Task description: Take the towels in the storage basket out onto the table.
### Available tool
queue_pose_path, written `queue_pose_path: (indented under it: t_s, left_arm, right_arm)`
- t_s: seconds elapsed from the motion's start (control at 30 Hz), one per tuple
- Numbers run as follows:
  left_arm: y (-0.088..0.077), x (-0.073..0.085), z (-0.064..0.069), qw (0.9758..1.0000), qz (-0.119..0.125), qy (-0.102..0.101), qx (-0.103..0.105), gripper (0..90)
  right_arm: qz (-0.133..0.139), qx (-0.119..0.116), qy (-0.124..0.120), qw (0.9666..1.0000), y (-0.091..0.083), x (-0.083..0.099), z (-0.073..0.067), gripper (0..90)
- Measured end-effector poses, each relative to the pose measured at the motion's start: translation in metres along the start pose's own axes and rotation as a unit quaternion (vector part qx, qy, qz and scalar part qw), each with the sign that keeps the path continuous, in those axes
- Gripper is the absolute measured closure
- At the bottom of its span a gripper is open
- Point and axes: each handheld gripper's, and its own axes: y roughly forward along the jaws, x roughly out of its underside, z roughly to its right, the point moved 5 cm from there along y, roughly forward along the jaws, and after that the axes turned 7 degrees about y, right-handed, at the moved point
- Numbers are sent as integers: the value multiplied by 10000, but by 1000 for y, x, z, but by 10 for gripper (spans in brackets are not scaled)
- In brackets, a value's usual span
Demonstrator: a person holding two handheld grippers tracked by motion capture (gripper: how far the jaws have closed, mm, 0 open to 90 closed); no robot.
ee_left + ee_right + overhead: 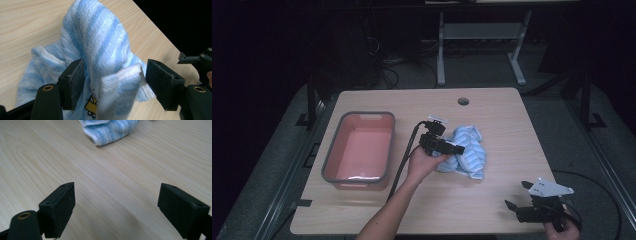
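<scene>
Towel (pixel 467 152) is lying bunched near the middle of the table (pixel 492 210), right of the pink tub (pixel 362 147). A fold is standing between the spread jaws of the left gripper (pixel 113 80), seemingly unpinched, though the left pad is hard to judge. Better to lift clear before regrasping a firmer edge. The right gripper (pixel 116 205) is hanging wide open, empty, by the near right corner, with bare wood ahead for moving.

Towel (pixel 468 151) mid-table (pixel 492 210), right of the tub (pixel 360 146)
</scene>
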Motion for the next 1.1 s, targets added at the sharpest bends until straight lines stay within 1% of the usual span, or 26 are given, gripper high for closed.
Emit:
queue_pose_path:
  t_s: [0.1, 0.17, 0.27, 0.37, 0.6, 0.77, 0.83, 0.87, 1.1]
  left_arm:
    - [-5, 1, 0, 10000, 53, -5, -4, 300]
    - [-7, 2, -2, 9999, 84, -5, -63, 298]
    - [-12, 5, -3, 10000, 82, -44, -29, 299]
    - [-17, 8, -5, 10000, 65, -2, -57, 297]
    - [-26, 16, -5, 9999, 130, -16, -52, 299]
    - [-32, 21, -3, 9999, 139, 25, -17, 299]
    - [-34, 22, -1, 9998, 181, 18, 17, 299]
    - [-35, 23, 0, 9998, 173, 49, 23, 298]
    - [-40, 33, 5, 9998, 138, 151, 2, 297]
  right_arm:
    - [-11, 13, 24, 10000, 0, 0, 0, 138]
    - [-6, 27, 22, 10000, 0, 0, 1, 139]
    - [-2, 37, 19, 10000, 0, 0, 2, 138]
    - [-31, 42, 6, 10000, 0, 0, 1, 138]
    - [-37, 68, 10, 10000, 1, 0, 2, 139]
    - [-58, 70, 12, 10000, 2, 0, 2, 138]
    - [-58, 70, 13, 10000, 3, 0, 2, 138]
    - [-59, 72, 16, 10000, 3, 0, 2, 138]
    - [-48, 84, 9, 10000, 3, 0, 3, 138]
